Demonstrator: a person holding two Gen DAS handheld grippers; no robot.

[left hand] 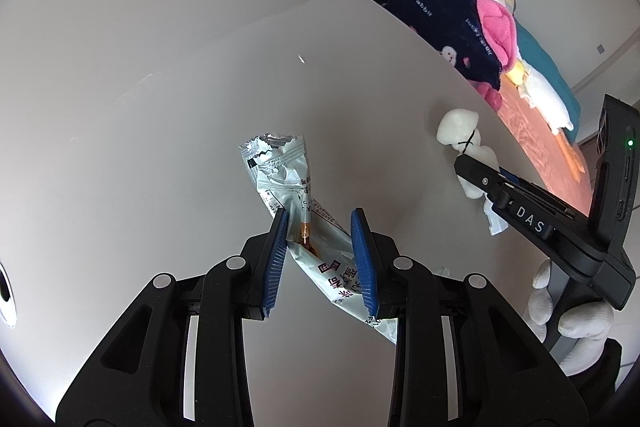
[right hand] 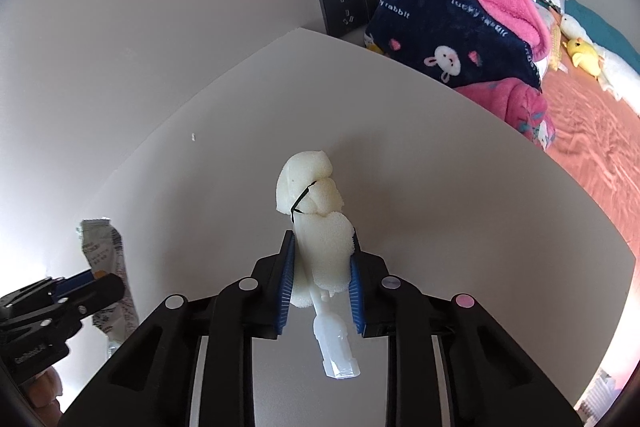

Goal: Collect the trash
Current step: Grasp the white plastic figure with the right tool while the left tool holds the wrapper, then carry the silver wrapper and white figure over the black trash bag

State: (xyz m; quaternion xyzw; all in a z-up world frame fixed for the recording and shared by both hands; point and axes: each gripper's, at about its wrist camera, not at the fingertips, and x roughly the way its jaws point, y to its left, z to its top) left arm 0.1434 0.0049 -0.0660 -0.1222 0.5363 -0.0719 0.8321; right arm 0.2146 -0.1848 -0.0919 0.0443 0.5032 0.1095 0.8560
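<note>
A crumpled silver and white snack wrapper [left hand: 280, 179] with red print lies on the white table [left hand: 160, 107]. My left gripper [left hand: 320, 227] is open, its blue pads on either side of the wrapper's lower part. The wrapper also shows in the right wrist view [right hand: 106, 251]. A white foam lump [right hand: 316, 211] tied with a black thread, with a white plastic piece [right hand: 334, 343] under it, sits between my right gripper's [right hand: 322, 247] blue pads, which press on it. The foam also shows in the left wrist view [left hand: 458, 127].
A small white crumb [left hand: 301, 58] lies further back on the table. Beyond the table's right edge is a bed with an orange sheet [right hand: 600, 155], a navy rabbit blanket [right hand: 440, 27] and plush toys. A dark wall socket [right hand: 348, 11] is behind.
</note>
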